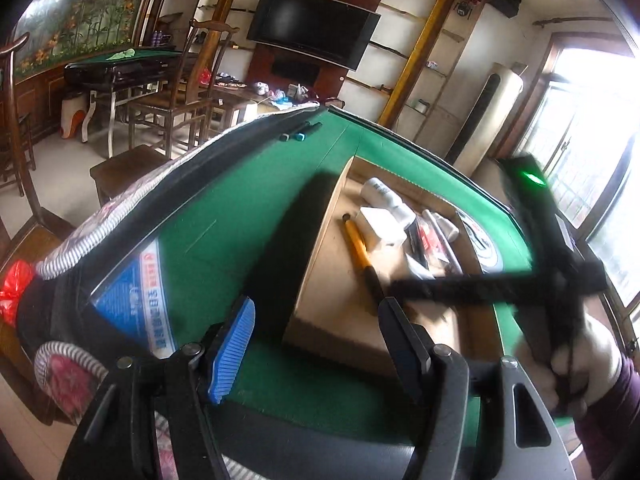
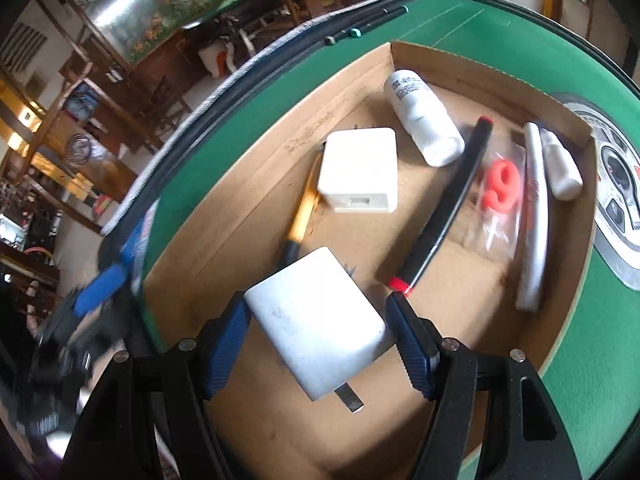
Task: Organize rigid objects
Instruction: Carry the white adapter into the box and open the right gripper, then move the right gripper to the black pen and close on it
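Note:
A shallow cardboard box (image 2: pixel 420 54) (image 1: pixel 320 248) lies on the green table (image 2: pixel 248 128) (image 1: pixel 240 208). It holds a white charger (image 2: pixel 360 168), a white bottle (image 2: pixel 420 116), a yellow-handled tool (image 2: pixel 302 212) (image 1: pixel 356 244), a black pen with red ends (image 2: pixel 444 208), a bagged red piece (image 2: pixel 502 186), a silver pen (image 2: pixel 534 216) and a small white tube (image 2: pixel 560 168). My right gripper (image 2: pixel 320 320) is shut on a white plug adapter (image 2: pixel 316 328), held just over the box's near end. My left gripper (image 1: pixel 316 328) is open and empty above the table, left of the box.
Two dark markers with teal caps (image 1: pixel 302 131) (image 2: pixel 372 24) lie at the table's far edge. A control panel (image 2: pixel 616 184) is set in the table right of the box. A floral cloth (image 1: pixel 120 208) hangs along the table's left edge. Chairs (image 1: pixel 180 92) stand beyond.

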Motion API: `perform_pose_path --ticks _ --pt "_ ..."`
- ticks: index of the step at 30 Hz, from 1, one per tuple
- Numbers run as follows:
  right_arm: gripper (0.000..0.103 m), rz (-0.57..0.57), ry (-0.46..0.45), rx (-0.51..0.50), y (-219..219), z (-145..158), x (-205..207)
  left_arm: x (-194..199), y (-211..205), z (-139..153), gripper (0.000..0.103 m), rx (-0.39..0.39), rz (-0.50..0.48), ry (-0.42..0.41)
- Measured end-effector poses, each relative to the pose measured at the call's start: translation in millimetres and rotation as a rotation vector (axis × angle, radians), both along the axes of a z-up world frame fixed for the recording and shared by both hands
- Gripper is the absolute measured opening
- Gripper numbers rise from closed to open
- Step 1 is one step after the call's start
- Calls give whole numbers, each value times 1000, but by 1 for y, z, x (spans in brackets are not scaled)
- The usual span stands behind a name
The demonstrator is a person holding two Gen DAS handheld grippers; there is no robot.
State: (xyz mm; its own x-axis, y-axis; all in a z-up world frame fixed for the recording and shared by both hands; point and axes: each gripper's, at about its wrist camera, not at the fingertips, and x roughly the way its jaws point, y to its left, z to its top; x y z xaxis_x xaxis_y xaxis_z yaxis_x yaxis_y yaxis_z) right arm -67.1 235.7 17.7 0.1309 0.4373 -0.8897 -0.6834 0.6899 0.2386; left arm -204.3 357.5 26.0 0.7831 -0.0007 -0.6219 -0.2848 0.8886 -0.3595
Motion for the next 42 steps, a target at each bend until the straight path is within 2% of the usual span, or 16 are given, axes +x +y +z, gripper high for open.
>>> perform_pose_path --ticks 8,12,14,17,21,23,24,25,28,30,33,35,36,37,40,42 --pt "70 -41 -84 -73 32 -2 22 -15 -6 1 68 33 -1 -16" --pt "71 -50 -127 -100 38 -3 35 -15 -5 -3 68 19 6 -2" --pt "72 -69 -111 -91 37 -2 37 -16 -5 -3 68 14 10 4" --pt "72 -92 -92 4 20 16 30 -19 -6 -1 70 17 17 6" --pt "73 -124 -209 83 -31 57 12 -21 -13 1 72 23 16 6" --pt "77 -154 -301 105 -70 77 3 -20 -21 2 72 30 8 11" --pt "82 -169 -336 110 -87 84 -2 -19 -25 2 72 32 0 14" --pt "87 -196 -378 109 -112 91 -6 -18 -30 3 72 33 -8 15" --pt "89 -305 -422 60 -186 95 -1 -15 -49 8 72 19 -53 0" --pt "89 -423 -411 8 -234 91 13 -13 -60 10 74 6 -84 -6" --pt "88 -620 -307 13 -315 72 35 -4 -82 11 74 -2 -142 0" --pt "75 -724 -242 42 -358 60 43 1 -98 11 74 7 -176 9" --pt "63 -749 -219 46 -370 54 46 3 -104 13 74 12 -190 13" --pt "58 -773 -199 34 -379 47 50 4 -111 14 74 20 -206 17" --pt "58 -819 -176 5 -387 32 68 5 -128 18 74 43 -237 25" --pt "58 -859 -152 22 -390 24 85 2 -134 19 74 55 -245 29"
